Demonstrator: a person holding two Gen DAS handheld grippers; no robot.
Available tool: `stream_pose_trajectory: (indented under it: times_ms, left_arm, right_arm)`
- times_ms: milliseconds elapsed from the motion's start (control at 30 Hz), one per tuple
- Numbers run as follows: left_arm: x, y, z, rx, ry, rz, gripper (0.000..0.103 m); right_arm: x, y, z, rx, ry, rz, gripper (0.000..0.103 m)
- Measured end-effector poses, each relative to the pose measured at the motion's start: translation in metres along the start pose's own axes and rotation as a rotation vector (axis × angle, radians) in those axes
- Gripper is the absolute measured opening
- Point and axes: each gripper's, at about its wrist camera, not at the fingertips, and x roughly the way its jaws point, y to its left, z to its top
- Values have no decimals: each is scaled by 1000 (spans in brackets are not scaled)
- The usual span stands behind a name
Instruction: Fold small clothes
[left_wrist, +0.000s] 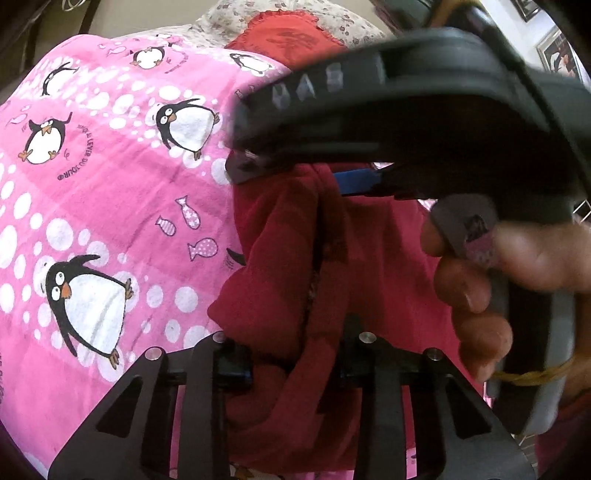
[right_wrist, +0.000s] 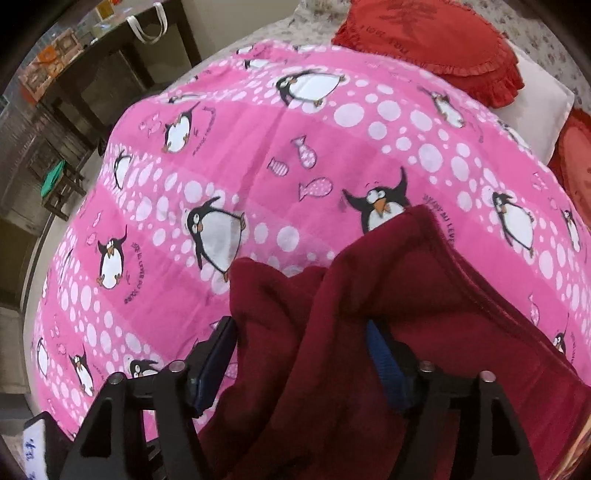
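Note:
A dark red cloth garment (left_wrist: 303, 258) hangs bunched over a pink penguin-print blanket (left_wrist: 103, 206). My left gripper (left_wrist: 291, 365) has its jaws close together with the red cloth pinched between them. My right gripper (left_wrist: 295, 166) shows in the left wrist view just beyond, held by a hand (left_wrist: 480, 280), its blue pad against the same cloth. In the right wrist view the right gripper (right_wrist: 299, 354) stands wide with the red garment (right_wrist: 369, 314) draped between and over its fingers (right_wrist: 384, 354); whether it clamps the cloth is not clear.
The blanket (right_wrist: 221, 166) covers a bed. Red frilled cushions (right_wrist: 436, 40) and a white pillow (right_wrist: 539, 110) lie at its far end. A dark table (right_wrist: 110, 51) with boxes and a bag stands to the left beside the bed.

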Motion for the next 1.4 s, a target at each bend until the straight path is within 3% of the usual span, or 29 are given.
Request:
stream_pose_trajectory:
  times_ms: [33, 67, 233, 467, 733, 967, 1133, 1267, 1333, 1400]
  left_arm:
    - [-5, -2, -2, 5, -2, -1, 26]
    - [-7, -5, -2, 13, -3, -3, 25]
    - [-27, -38, -3, 93, -36, -27, 24]
    - [-42, -105, -7, 223, -42, -54, 24]
    - [-17, -180, -22, 369, 1, -68, 24]
    - [32, -232, -54, 459, 82, -58, 24]
    - [64, -263, -75, 512, 140, -25, 26]
    - [54, -266, -82, 533, 193, -30, 37]
    - [30, -261, -80, 550, 175, -63, 45]
    - [5, -250, -76, 559, 126, -66, 63]
  right_arm:
    - [-4, -4, -3, -3, -24, -10, 42]
    - [-10, -7, -7, -3, -46, 19, 34]
    - [-57, -36, -25, 40, -147, 156, 25]
    - [-126, -77, -57, 99, -278, 226, 24]
    - [-173, -153, -112, 196, -368, 240, 23]
    - [-174, -225, -164, 307, -376, 210, 22]
    - [-145, -266, -188, 394, -329, 134, 21]
    - [-117, -289, -200, 480, -304, 177, 24]
    - [-123, -297, -208, 508, -316, 189, 38]
    - [-143, -295, -217, 492, -341, 140, 42]
